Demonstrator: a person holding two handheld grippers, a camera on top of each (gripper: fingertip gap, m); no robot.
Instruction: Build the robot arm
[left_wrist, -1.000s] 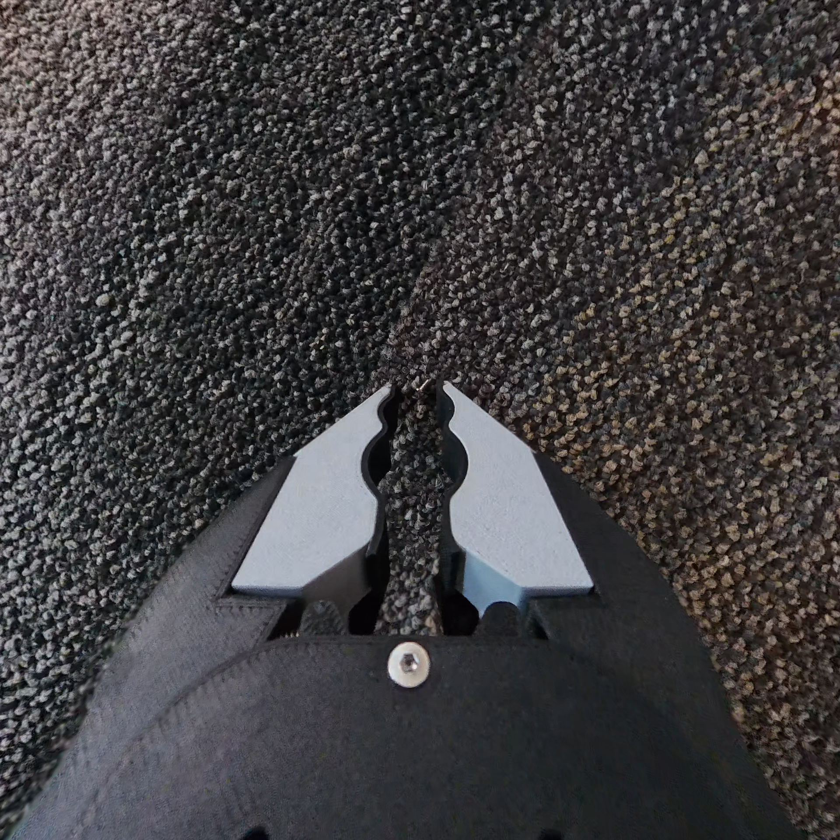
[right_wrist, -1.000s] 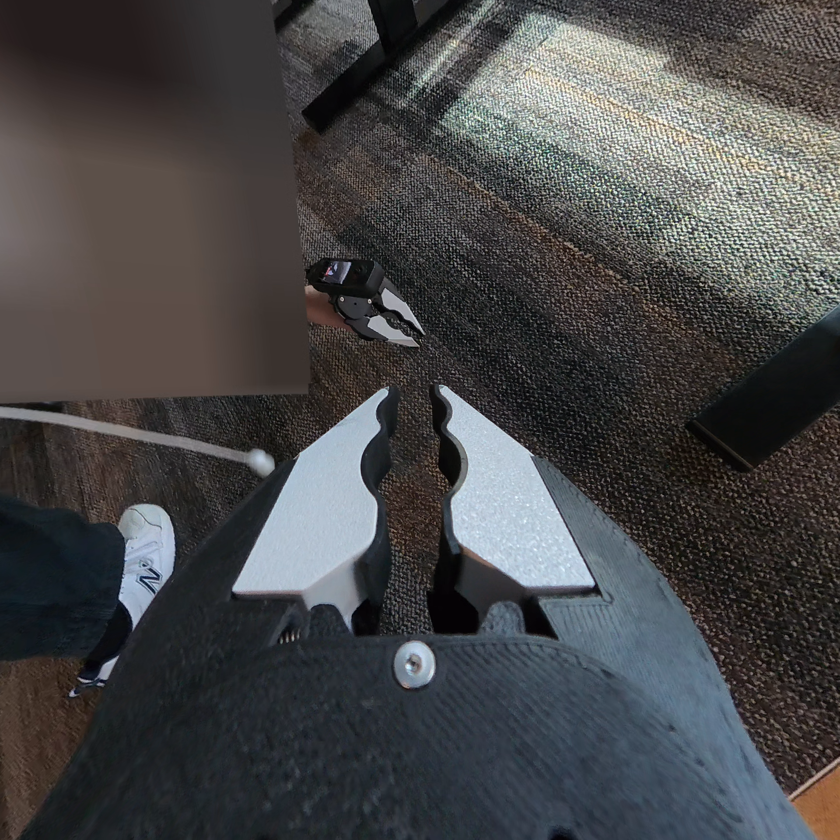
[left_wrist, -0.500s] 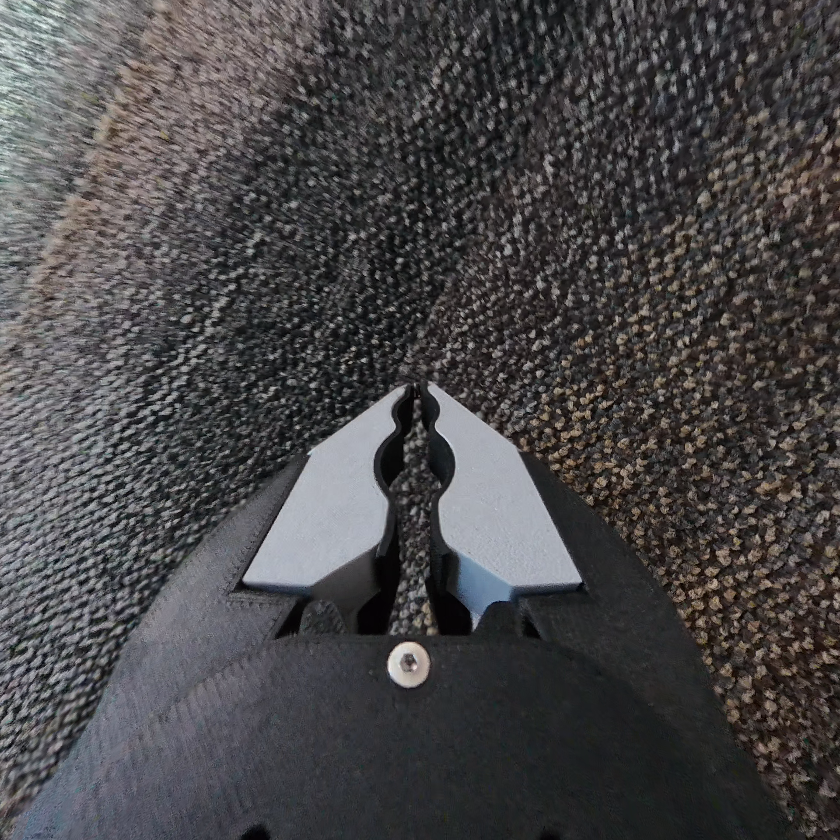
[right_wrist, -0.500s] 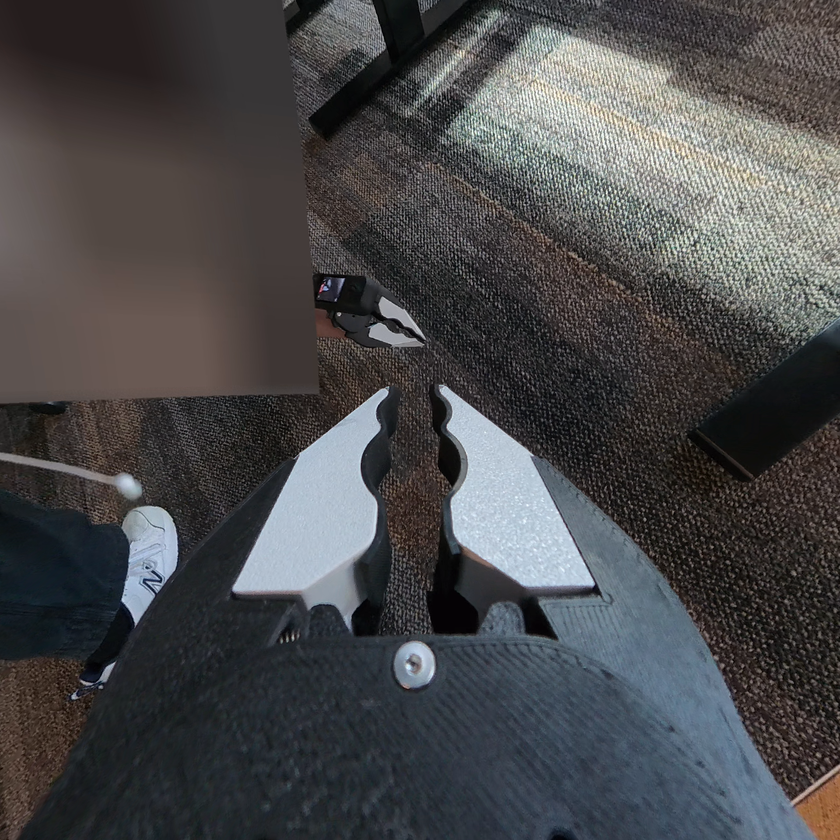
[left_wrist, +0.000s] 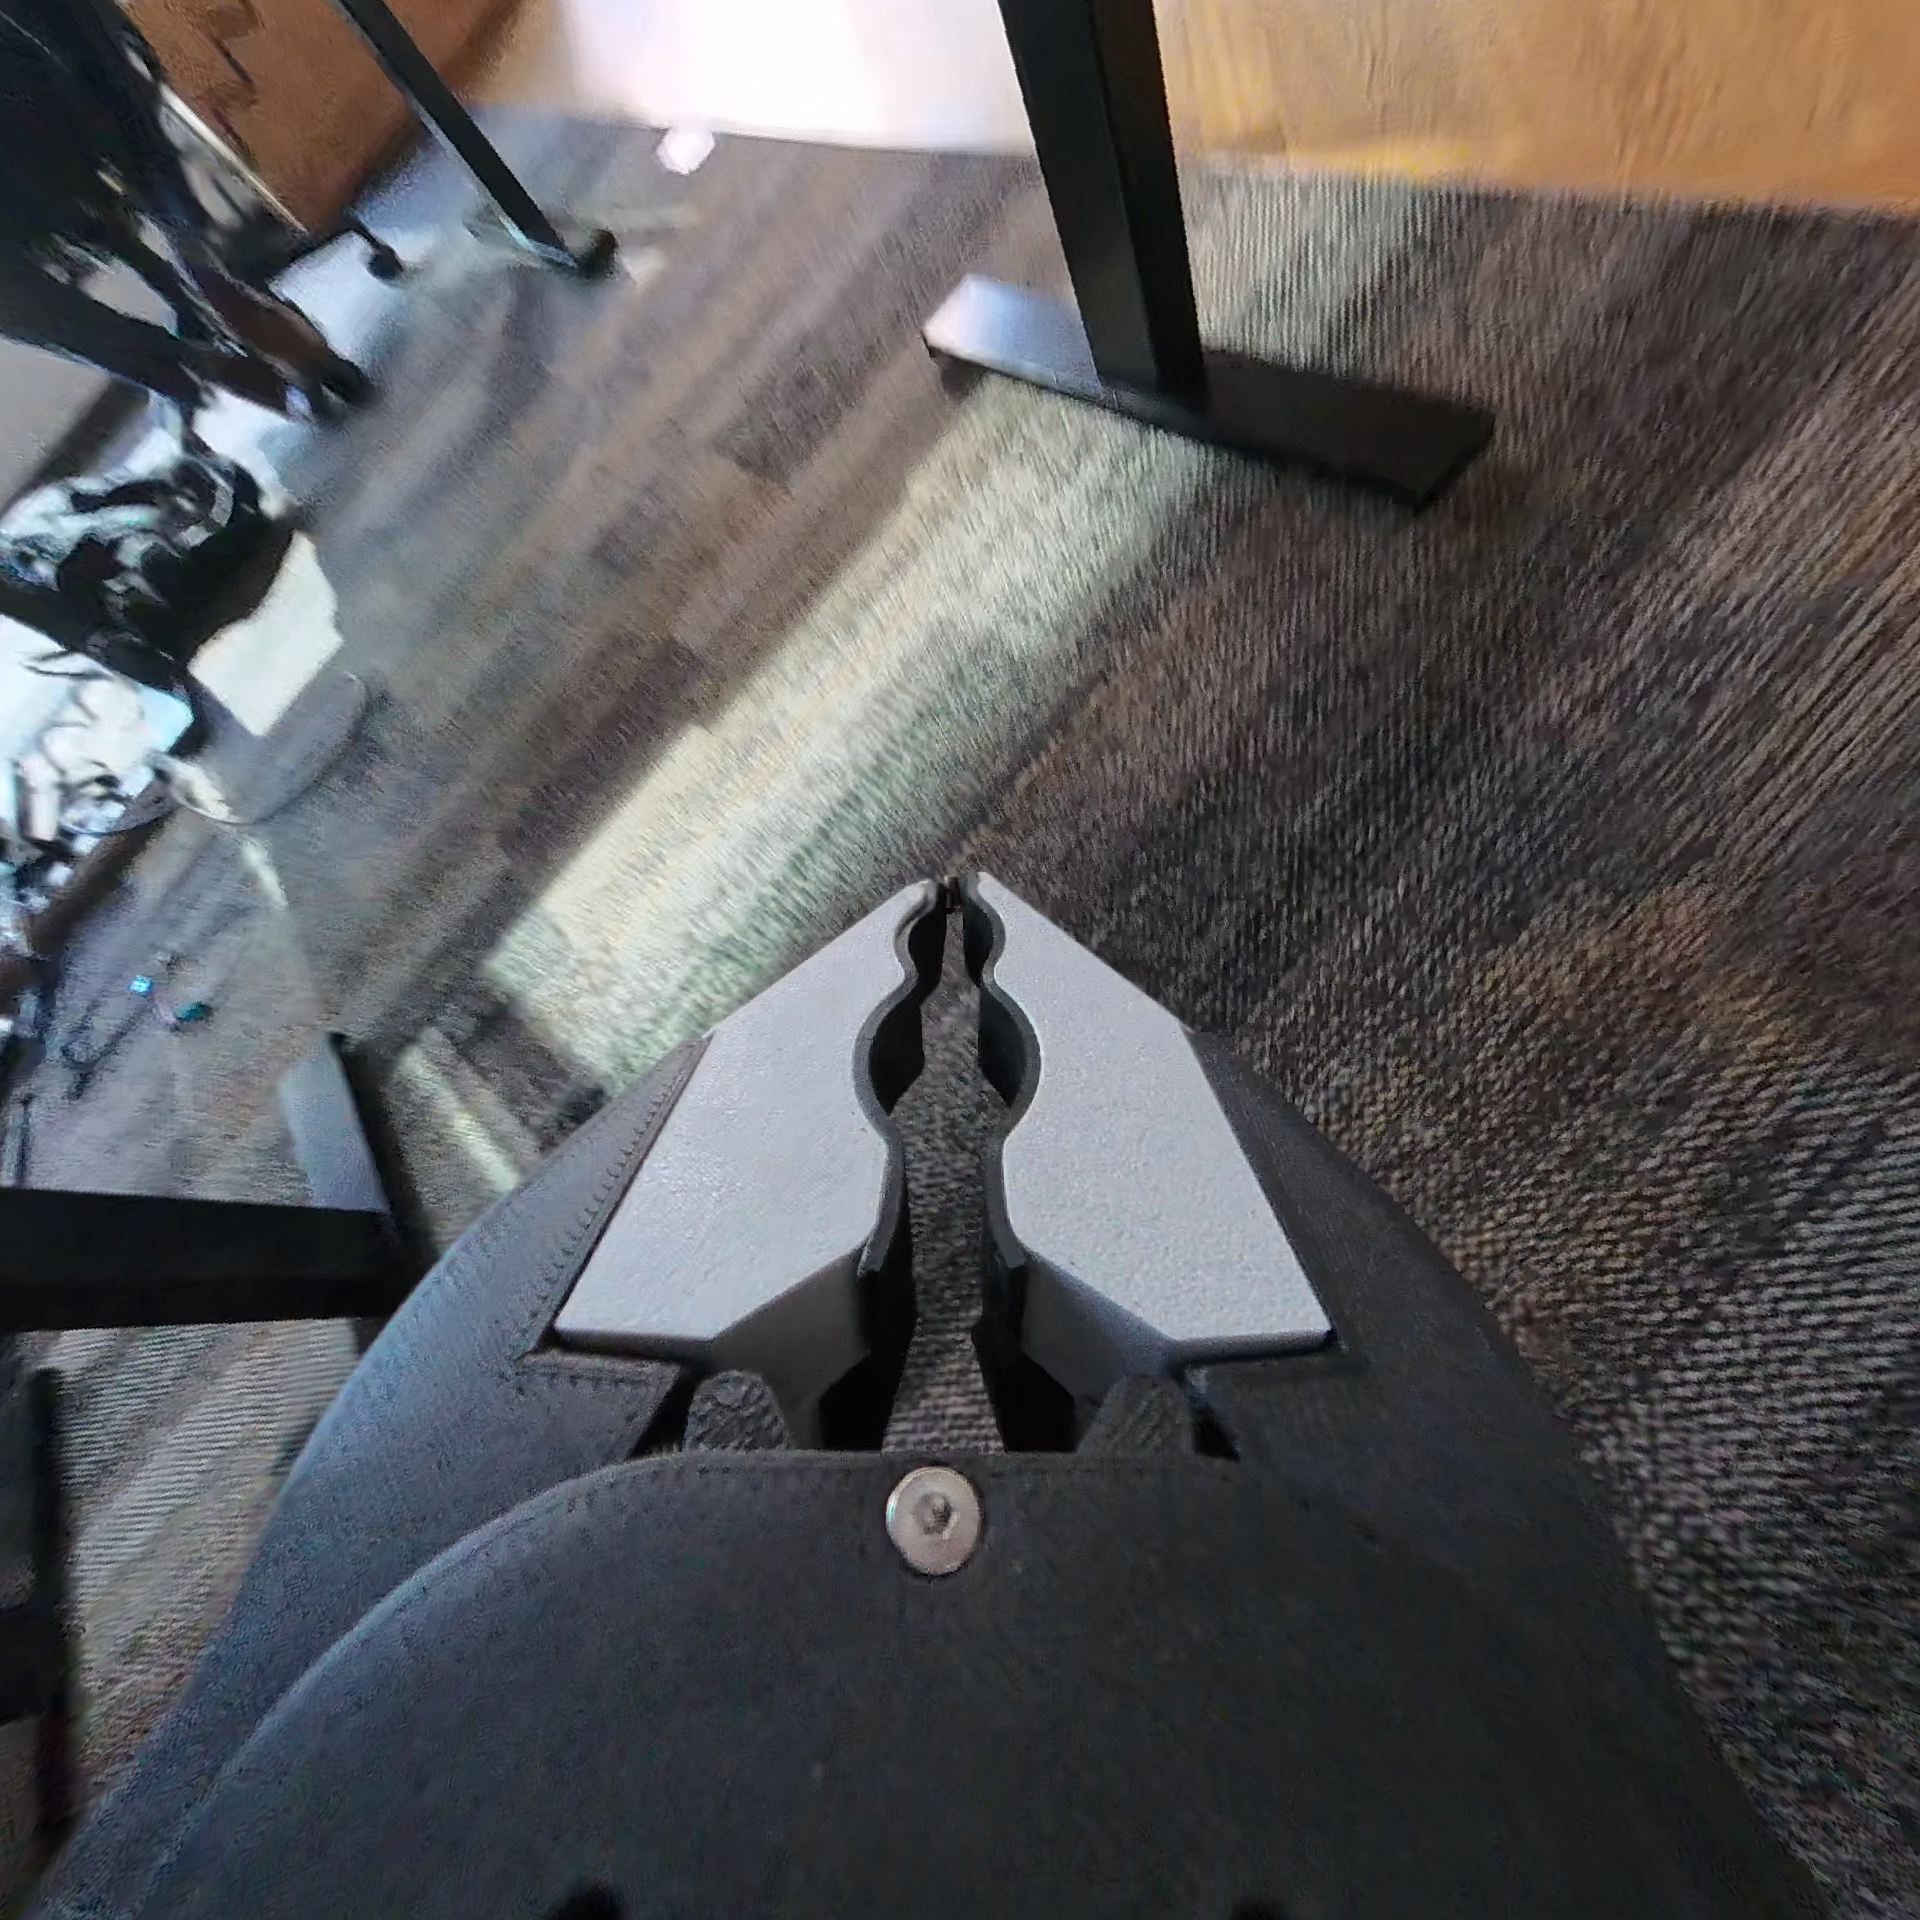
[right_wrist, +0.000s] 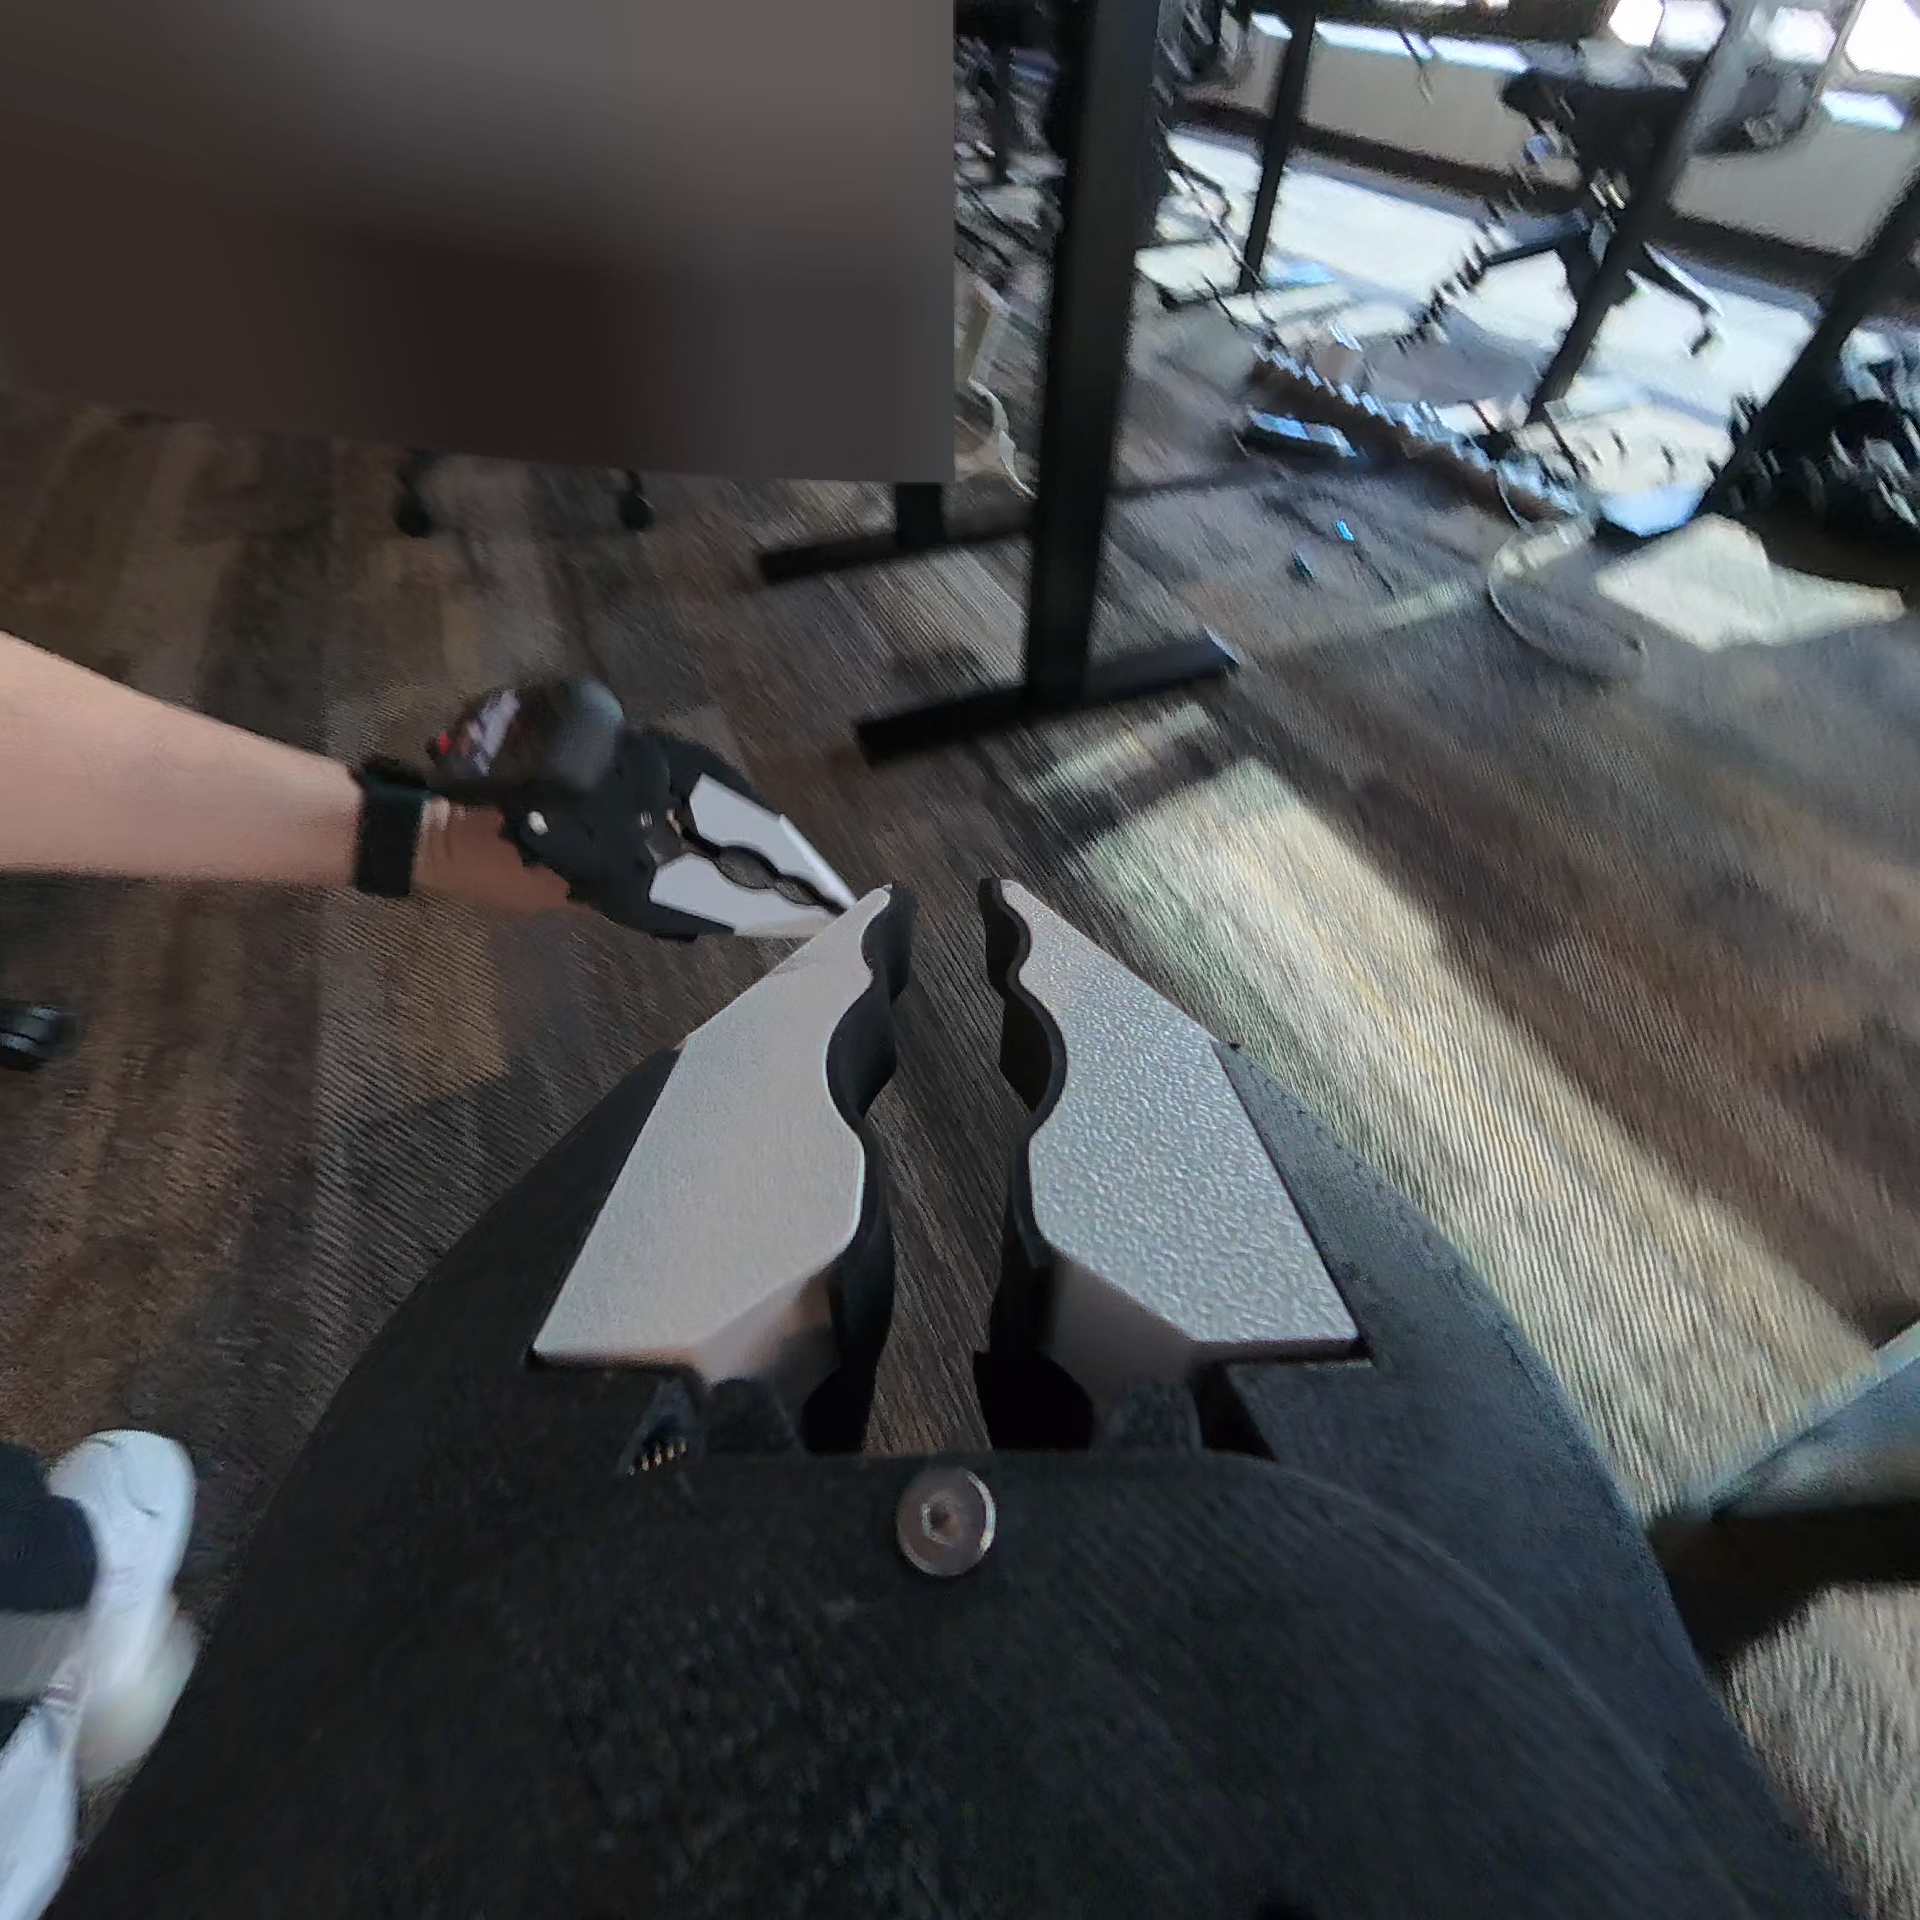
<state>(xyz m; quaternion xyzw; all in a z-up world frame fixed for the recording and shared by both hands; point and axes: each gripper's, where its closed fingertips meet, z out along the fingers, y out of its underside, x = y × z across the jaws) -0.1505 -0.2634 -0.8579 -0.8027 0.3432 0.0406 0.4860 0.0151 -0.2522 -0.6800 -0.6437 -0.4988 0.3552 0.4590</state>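
1. the left tongs (left_wrist: 954, 902) are pinched together on a tiny dark object (left_wrist: 952, 889), too small to identify, held above the carpet (left_wrist: 1455, 935); it could be dropped if the pinch loosens.
2. the right tongs (right_wrist: 940, 906) are held apart and empty, just beside the left tongs; a bump is possible.
3. a black table leg (left_wrist: 1101, 187) stands ahead and could be struck.

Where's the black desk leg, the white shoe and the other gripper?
black desk leg (right_wrist: 1081, 364), right wrist view, upright post.
white shoe (right_wrist: 125, 1538), right wrist view, toe.
left gripper (right_wrist: 836, 906), right wrist view, fingertips.
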